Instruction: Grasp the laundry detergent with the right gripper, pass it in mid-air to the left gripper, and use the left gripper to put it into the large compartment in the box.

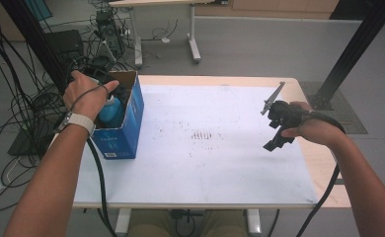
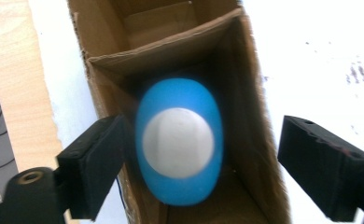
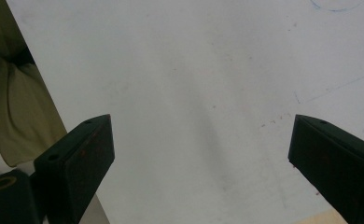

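An open blue cardboard box stands at the left edge of the white mat. Inside it sits a blue bottle with a white cap. In the left gripper view I look down into the brown inside of the box, and the bottle appears blurred, cap up. My left gripper hangs over the box, open, one jaw on each side of the bottle and neither pressing it. My right gripper hovers above the right side of the mat, open, with nothing between its jaws.
The wooden table top shows around the mat at the right. Tangled cables and equipment lie on the floor at the left. A black frame post rises at the back right. Olive cloth lies beyond the mat's edge.
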`<state>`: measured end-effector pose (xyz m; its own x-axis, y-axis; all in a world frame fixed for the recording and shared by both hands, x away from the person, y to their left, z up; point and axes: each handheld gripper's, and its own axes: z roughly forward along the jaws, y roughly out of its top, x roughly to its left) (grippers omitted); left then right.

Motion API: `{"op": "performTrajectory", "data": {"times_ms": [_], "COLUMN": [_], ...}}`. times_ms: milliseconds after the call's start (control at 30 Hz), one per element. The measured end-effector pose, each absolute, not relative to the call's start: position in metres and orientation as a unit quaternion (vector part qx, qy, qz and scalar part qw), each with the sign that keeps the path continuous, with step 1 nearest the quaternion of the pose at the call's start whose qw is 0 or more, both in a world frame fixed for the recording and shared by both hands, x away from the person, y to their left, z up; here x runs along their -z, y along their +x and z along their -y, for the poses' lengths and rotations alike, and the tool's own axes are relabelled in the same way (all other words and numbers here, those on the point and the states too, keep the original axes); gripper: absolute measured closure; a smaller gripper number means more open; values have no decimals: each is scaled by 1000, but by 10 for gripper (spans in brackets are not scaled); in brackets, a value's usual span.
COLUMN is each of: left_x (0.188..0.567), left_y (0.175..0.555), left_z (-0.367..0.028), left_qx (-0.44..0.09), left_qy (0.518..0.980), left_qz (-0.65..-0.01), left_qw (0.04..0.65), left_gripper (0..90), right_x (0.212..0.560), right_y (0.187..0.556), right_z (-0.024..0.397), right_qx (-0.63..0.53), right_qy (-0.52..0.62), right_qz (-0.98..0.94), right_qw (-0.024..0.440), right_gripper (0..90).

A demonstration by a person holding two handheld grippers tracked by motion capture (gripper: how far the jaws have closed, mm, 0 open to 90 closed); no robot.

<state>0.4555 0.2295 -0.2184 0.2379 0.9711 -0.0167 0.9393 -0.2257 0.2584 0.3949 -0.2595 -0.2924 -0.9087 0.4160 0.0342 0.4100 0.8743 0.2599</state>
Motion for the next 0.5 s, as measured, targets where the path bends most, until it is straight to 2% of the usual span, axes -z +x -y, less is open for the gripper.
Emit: {"op": "performTrajectory", "data": {"times_ms": [200,500], "left_x": [199,162], "left_y": [452,439], "left_z": [-223,-202], "left_qx": [-74,-90], "left_qy": [796,837], "left_qz": [-589,-521], "left_qw": [121,141], "left_gripper": [131,105], "right_x": [290,286], "right_y": [394,391], "right_z": [260,262], "right_qx": [-130,-131], "right_qy": [216,221], "right_qz": [-968,-966], "right_qw": [14,17], "right_gripper": [69,66]}}
